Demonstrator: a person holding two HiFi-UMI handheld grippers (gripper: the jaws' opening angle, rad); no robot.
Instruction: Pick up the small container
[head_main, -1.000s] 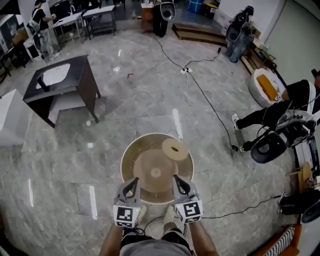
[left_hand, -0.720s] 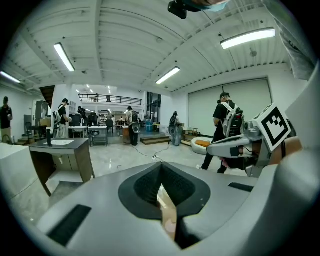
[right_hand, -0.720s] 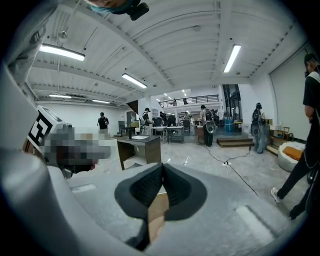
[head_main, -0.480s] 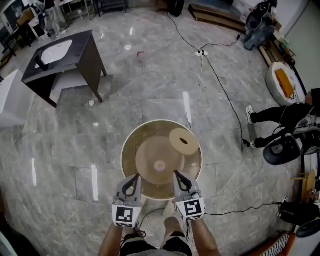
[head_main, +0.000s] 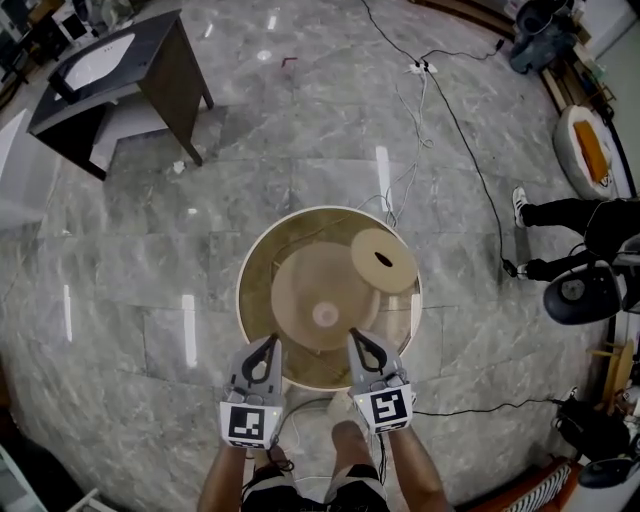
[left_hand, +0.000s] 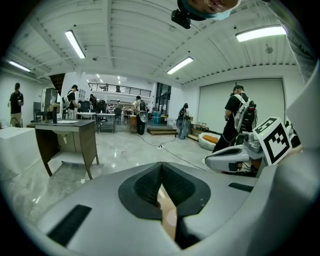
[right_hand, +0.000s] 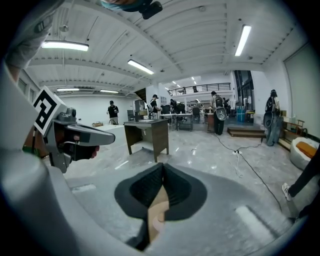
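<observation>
The left gripper (head_main: 271, 343) had its two dark ribbed pads pressed together with nothing between them, and the left gripper view (left_hand: 161, 172) showed only a sliver of tan below the closed tips. The right gripper (head_main: 353, 336) was likewise closed and empty, its jaws meeting in the right gripper view (right_hand: 162, 175) over the same tan colour. Both tips sat at the lower edge of a large round beige tub with a pale rim (head_main: 239, 295) in the centre of the head view. Inside it lay a tan, dome-like round vessel with a pale spot at its middle (head_main: 322, 297), which I took for the small container. A flat tan disc with a dark slot (head_main: 383, 260) lay at the tub's upper right, overlapping the vessel's edge. Around the tub spread a grey marble floor (head_main: 130, 300), with a dark wooden desk (head_main: 120, 70) at the upper left and a thin cable (head_main: 460, 130) running to the upper right. As I judge it, closed jaws would only nudge the vessel, so they had to open first. Its sloping side looked likely to slip from a shallow pinch, and a careless reach could knock the disc or catch the rim.
</observation>
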